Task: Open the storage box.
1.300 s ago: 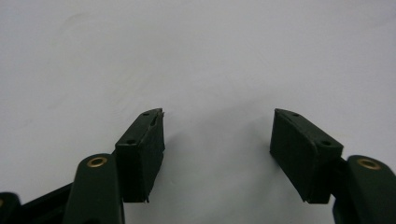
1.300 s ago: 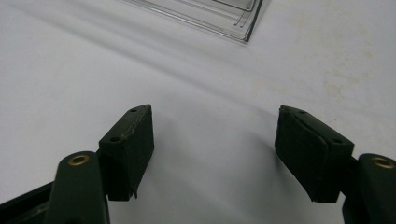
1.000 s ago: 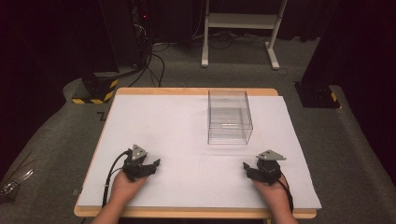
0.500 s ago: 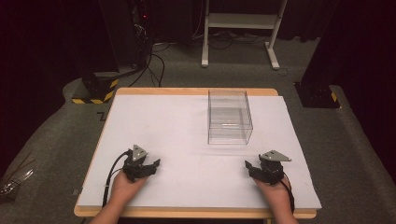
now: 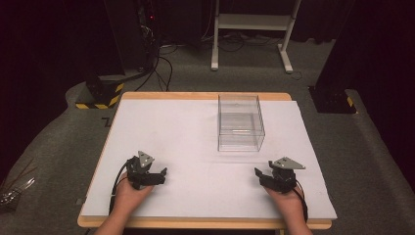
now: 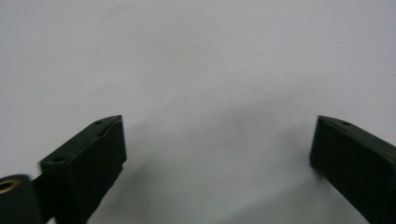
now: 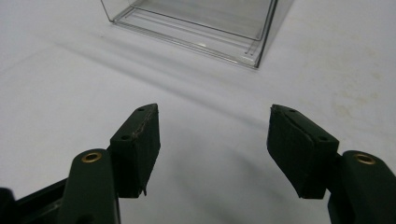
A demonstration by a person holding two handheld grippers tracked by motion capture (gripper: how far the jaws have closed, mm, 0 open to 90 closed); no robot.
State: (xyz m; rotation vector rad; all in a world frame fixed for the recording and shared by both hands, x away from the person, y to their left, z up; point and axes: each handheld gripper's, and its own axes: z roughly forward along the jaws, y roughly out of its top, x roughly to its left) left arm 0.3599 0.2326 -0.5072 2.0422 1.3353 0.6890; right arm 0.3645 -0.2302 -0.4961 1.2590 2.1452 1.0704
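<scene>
Both hands are resting at the near edge of the table (image 5: pixel 195 96), which is covered by a white sheet (image 5: pixel 186 142). The left gripper (image 5: pixel 155 175) is sitting low over the sheet at the near left, with its grey three-cornered plate on top and its cable trailing back along the person's wrist. Its jaws have just been opening; in the left gripper view (image 6: pixel 217 154) they are standing wide apart with nothing between them, just bare white sheet ahead.

The right gripper (image 5: pixel 260 175) is sitting at the near right, roughly level with the left one and well apart from it. In the right gripper view (image 7: pixel 214 144) its jaws are also standing wide apart, with nothing between the pads and white sheet below.

A clear plastic box (image 5: pixel 240 123) is standing upright on the sheet, right of centre toward the far half of the table, well apart from both grippers. The right gripper is pointing toward it: the box's near lower corner (image 7: pixel 196 28) is showing at the top of the right gripper view, beyond the jaw tips and not touching them. The box looks empty. Its walls are casting a faint shadow on the sheet.
</scene>
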